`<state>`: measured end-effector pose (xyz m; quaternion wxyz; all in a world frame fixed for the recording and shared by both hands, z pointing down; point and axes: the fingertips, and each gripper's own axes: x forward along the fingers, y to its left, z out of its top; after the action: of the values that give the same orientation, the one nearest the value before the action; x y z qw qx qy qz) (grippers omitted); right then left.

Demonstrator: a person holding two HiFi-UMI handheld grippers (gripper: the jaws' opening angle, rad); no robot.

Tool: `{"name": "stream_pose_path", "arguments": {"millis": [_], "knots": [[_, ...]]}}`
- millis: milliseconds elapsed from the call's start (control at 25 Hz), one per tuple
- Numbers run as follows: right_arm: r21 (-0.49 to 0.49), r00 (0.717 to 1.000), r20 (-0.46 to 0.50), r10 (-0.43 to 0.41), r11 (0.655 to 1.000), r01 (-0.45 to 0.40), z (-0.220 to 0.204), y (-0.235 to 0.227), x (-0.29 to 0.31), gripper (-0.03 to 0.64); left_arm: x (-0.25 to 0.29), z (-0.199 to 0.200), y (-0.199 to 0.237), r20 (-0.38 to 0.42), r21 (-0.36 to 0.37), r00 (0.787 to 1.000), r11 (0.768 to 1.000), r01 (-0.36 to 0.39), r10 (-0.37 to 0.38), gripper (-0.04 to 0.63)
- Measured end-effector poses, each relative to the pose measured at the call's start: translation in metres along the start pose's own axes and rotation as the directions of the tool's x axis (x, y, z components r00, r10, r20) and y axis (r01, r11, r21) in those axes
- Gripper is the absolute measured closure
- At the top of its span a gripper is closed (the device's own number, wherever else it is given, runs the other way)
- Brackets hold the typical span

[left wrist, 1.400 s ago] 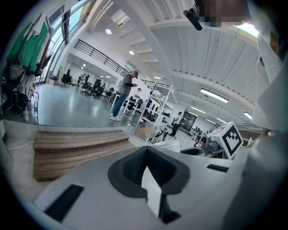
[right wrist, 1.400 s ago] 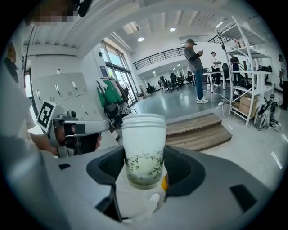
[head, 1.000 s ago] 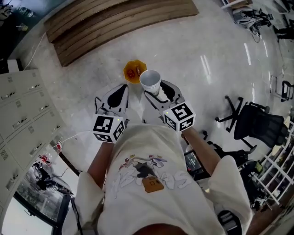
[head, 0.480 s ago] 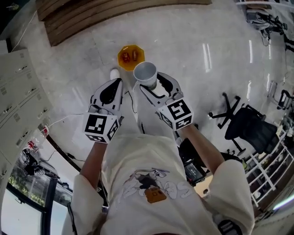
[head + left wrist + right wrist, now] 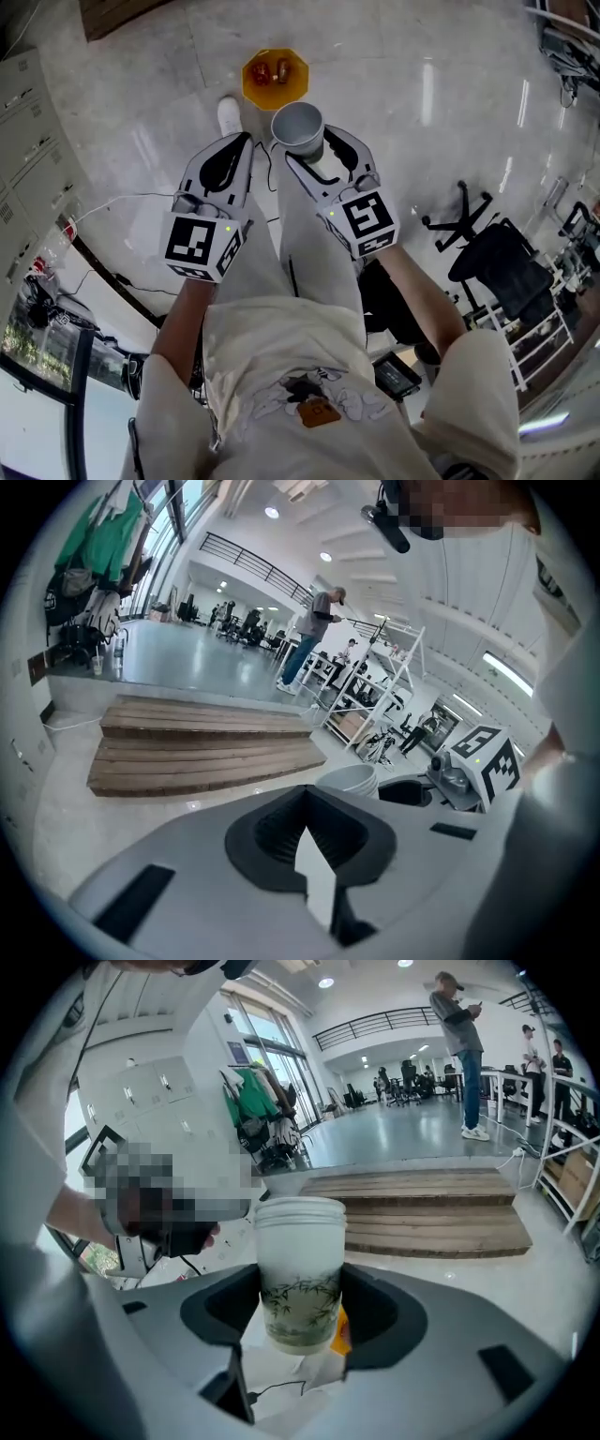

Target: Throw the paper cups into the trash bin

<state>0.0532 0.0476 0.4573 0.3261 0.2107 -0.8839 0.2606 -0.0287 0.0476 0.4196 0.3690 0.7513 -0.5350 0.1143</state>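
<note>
While the right tool (image 5: 300, 1309) pinches a paper cup (image 5: 300, 1269), left tool (image 5: 310, 834) pressed together (seemingly empty) beside it.

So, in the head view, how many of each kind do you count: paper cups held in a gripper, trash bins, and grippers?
Paper cup, held between the right gripper's jaws: 1
Orange trash bin, on the floor just ahead: 1
Grippers, the left gripper and the right gripper: 2
Total: 4

Wooden steps (image 5: 197, 757) — black office chair (image 5: 497, 267) on floor.
</note>
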Motion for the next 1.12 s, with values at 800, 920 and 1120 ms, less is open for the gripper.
{"name": "stream_pose_path", "arguments": {"millis": [800, 920, 1120], "knots": [[0.018, 0.992, -0.112, -0.064, 0.998, 0.066, -0.148, -0.073, 0.172, 0.336, 0.139, -0.147, 0.115, -0.028, -0.048, 0.996, 0.996, -0.082, 0.08, 0.589], [0.054, 0.989, -0.125, -0.083, 0.994, 0.091, -0.176, -0.089, 0.198, 0.336, 0.167, -0.174, 0.128, -0.056, -0.039, 0.994, 0.995, -0.092, 0.089, 0.589], [0.097, 0.983, -0.137, -0.119, 0.986, 0.133, -0.209, -0.114, 0.238, 0.336, 0.202, -0.211, 0.148, -0.1, -0.023, 0.99, 0.994, -0.107, 0.104, 0.59]]}}
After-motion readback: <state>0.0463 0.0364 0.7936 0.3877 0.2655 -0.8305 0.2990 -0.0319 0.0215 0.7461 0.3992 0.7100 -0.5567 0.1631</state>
